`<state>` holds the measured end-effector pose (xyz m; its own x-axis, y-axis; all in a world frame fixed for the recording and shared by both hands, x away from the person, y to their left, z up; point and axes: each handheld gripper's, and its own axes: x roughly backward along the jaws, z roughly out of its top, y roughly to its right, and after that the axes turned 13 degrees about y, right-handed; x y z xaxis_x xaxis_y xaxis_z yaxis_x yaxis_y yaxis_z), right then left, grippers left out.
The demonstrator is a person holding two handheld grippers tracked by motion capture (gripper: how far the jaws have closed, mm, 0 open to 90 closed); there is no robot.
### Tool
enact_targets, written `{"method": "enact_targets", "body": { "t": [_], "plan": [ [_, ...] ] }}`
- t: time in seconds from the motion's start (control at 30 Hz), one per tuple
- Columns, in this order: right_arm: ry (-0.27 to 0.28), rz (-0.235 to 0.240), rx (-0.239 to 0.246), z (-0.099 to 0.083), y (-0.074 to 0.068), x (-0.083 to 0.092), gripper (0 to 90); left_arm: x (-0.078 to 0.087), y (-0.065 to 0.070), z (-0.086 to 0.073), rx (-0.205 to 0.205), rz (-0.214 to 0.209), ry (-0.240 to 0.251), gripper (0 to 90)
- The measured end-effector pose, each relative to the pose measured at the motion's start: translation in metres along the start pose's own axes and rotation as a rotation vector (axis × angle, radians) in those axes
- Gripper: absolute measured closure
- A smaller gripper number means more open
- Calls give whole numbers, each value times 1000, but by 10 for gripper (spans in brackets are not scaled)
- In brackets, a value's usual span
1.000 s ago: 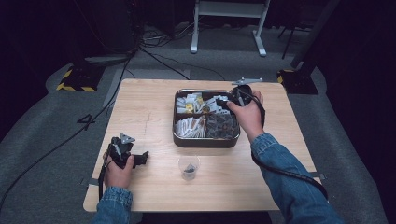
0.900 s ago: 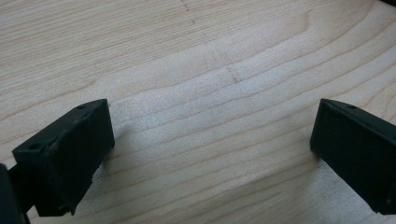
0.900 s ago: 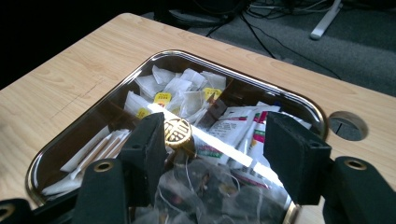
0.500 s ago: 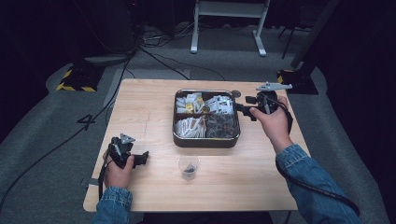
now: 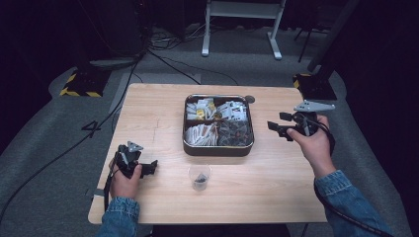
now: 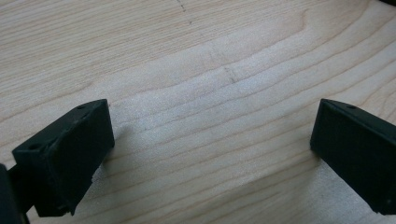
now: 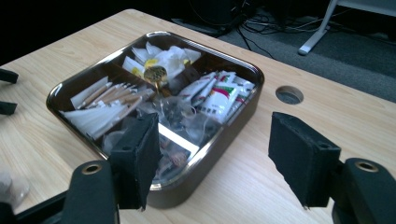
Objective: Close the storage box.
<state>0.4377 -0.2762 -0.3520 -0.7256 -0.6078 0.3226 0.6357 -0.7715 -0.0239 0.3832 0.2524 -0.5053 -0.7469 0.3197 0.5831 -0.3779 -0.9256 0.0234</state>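
A dark metal tin (image 5: 218, 148) sits mid-table, its compartments packed with white sachets, wooden sticks and tea bags. In the right gripper view the tin (image 7: 243, 119) lies just beyond the jaws. My right gripper (image 5: 277, 122) hovers to the right of the tin, pointing left at it. Its jaws (image 7: 215, 140) are open, have just been opening wider, and hold nothing. My left gripper (image 5: 151, 168) rests near the table's front left, open, with bare wood between its jaws (image 6: 210, 140). A small clear cup (image 5: 199, 176) with something dark inside stands in front of the tin.
A round cable hole (image 5: 250, 98) is in the tabletop behind the tin's far right corner. On the grey floor behind the table lie cables, a white stand's feet (image 5: 242, 49) and two yellow-and-black striped bases (image 5: 81, 84).
My right gripper has moved rightward from above the tin's far right corner to beside the tin, over the table's right side. The left gripper has stayed put.
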Motion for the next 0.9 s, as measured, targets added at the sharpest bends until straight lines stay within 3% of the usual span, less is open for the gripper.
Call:
{"method": "enact_targets", "body": {
  "t": [0.3,0.47,0.9],
  "plan": [
    [-11,-18,12,-35,14,21,333,0,0,0,0,0,0,0],
    [36,-48,-36,-59,23,33,334,0,0,0,0,1,0,0],
    [-60,-55,-51,-94,33,30,328,0,0,0,0,0,0,0]
  ]
}}
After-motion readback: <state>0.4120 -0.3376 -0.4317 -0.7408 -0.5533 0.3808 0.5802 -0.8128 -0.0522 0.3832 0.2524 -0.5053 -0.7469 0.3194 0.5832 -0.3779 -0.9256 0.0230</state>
